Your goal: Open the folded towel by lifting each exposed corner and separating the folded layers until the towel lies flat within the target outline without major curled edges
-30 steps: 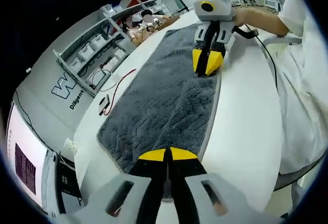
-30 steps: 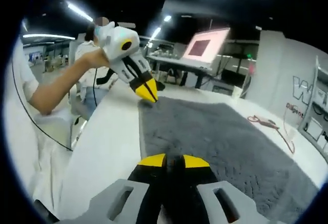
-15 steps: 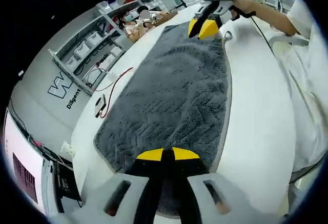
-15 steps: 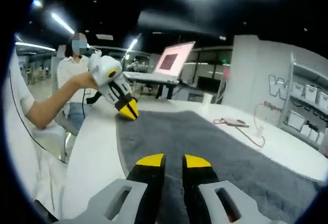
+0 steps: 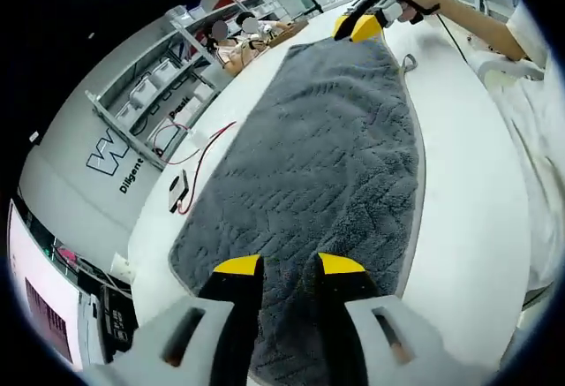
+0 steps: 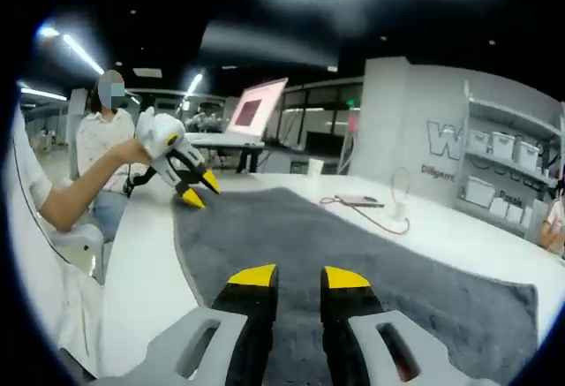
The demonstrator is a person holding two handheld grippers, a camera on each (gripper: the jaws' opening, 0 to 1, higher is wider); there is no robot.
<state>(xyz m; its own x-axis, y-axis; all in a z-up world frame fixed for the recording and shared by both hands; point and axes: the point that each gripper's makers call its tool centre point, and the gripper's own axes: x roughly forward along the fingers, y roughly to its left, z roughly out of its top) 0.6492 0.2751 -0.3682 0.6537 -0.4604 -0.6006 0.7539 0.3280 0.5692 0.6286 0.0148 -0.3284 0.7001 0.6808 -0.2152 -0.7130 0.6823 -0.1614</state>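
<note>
Having let go, both the left gripper point(image 5: 289, 264) and right gripper point(image 6: 300, 276) now gape above the flattened towel point(image 5: 327, 156).

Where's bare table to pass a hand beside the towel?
The white table strip between the towel and the person's side is bare. On the far side, the red cable and a small device crowd the table toward the shelves.

White tabletop point(image 5: 459, 227) in a large indoor hall. Grey shelf rack point(image 5: 154, 77) with white bins stands against a grey wall point(image 5: 79, 165) bearing white lettering. A monitor point(image 6: 254, 106) with a pink screen stands beyond the tabletop's far end. Dark ceiling point(image 6: 265, 15) with bright strip lights point(image 6: 75, 49). A red cable point(image 5: 201, 152) lies on the tabletop
</note>
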